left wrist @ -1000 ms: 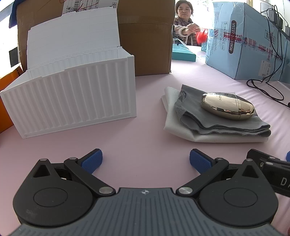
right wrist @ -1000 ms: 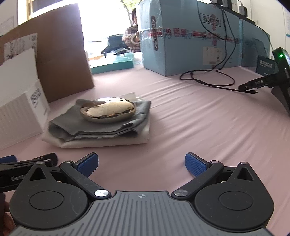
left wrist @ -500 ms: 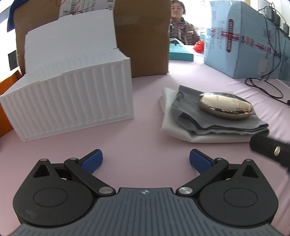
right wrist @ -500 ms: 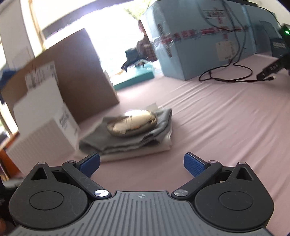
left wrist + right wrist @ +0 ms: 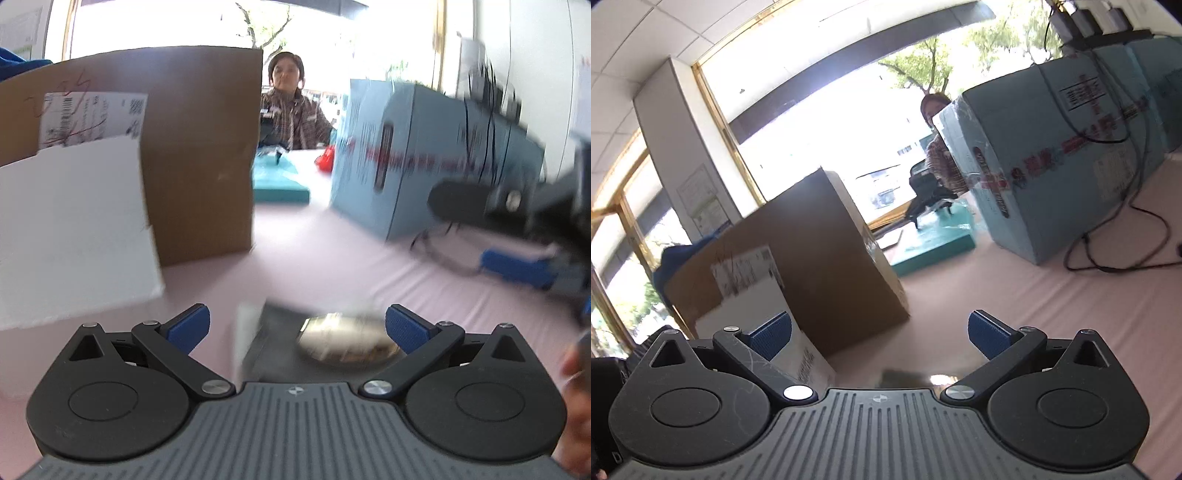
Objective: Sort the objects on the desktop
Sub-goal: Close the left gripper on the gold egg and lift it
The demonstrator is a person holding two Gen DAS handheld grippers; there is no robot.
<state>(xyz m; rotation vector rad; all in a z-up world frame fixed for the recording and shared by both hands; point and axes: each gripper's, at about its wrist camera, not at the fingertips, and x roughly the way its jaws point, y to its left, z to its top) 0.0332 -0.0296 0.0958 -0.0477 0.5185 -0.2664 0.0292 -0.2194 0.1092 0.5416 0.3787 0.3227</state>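
Left wrist view: tongs (image 5: 297, 326) wide over blurry shiny gold oval (image 5: 347, 341) on grey cloth (image 5: 277, 343); brown cardboard box (image 5: 199, 155) behind. Right tongs (image 5: 881, 334) wide too.

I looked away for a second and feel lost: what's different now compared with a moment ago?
Both grippers moved forward and tipped upward. The left gripper now hovers right over the gold case on the grey cloth; the right gripper has only a sliver of that case at its bottom edge. Nothing was grabbed or released. Jaws on both stayed open, and the cardboard box and white box stayed put.
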